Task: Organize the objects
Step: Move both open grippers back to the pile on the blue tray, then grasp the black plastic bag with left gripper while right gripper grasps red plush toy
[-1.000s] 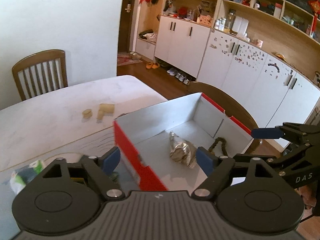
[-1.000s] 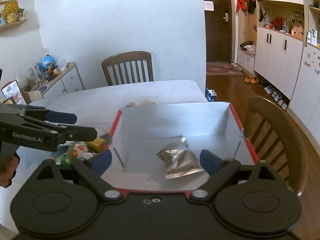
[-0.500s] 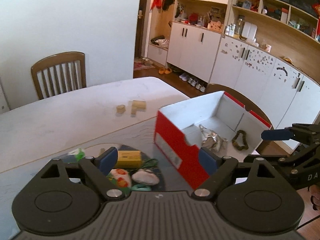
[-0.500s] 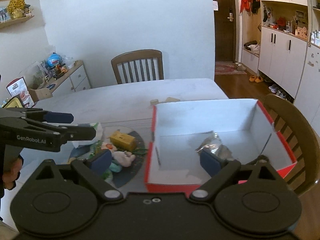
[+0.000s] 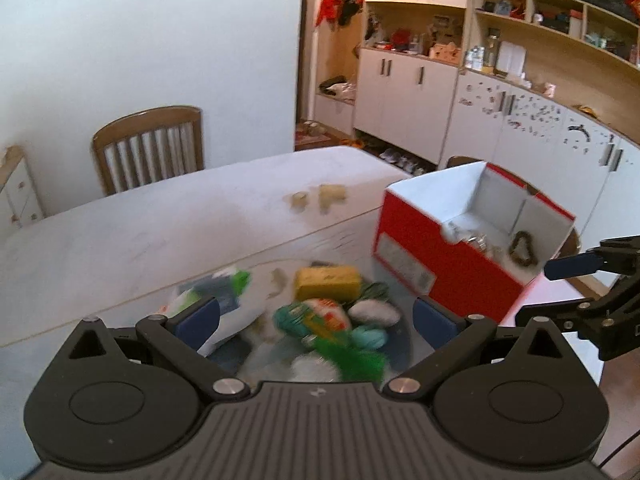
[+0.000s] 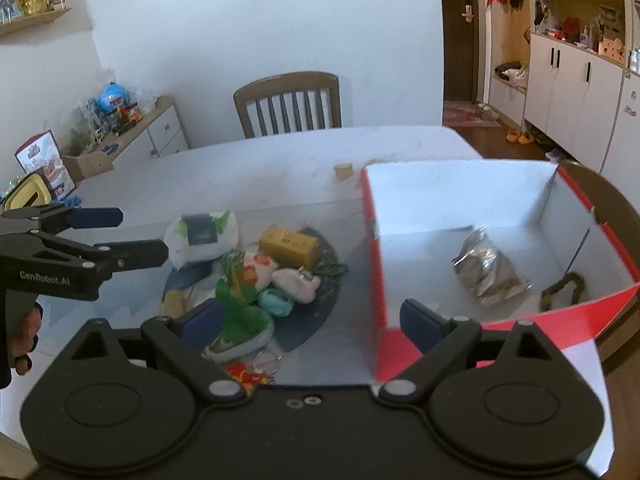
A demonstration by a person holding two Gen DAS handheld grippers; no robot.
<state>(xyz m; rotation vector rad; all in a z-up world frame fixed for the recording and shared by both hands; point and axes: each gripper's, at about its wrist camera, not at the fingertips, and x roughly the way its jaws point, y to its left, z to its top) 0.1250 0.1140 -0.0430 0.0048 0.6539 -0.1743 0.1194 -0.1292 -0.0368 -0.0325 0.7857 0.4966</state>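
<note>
My left gripper (image 5: 316,316) is opening, its jaws now wide with nothing between them, and it hangs over the pile (image 5: 320,312) of small things on the dark plate (image 6: 320,312) at the near left of the bench (image 5: 160,232). My right gripper (image 6: 308,318) is spread too and holds nothing; it sits just near of the plate, beside the red box (image 6: 460,208), which stands to the right with a foil bag (image 6: 488,272) and a dark loop (image 6: 560,288) already in it. The pile looks light and mostly soft: crinkly wrappers, a white pouch (image 6: 204,236) at the far left, a pale plush piece (image 6: 298,284). These would likely slip or crumple, so I would pinch them across their thick middle. The yellow block (image 6: 288,246) at the far side looks stiff and lies clear on top; I judge its flat long faces the surest hold.
</note>
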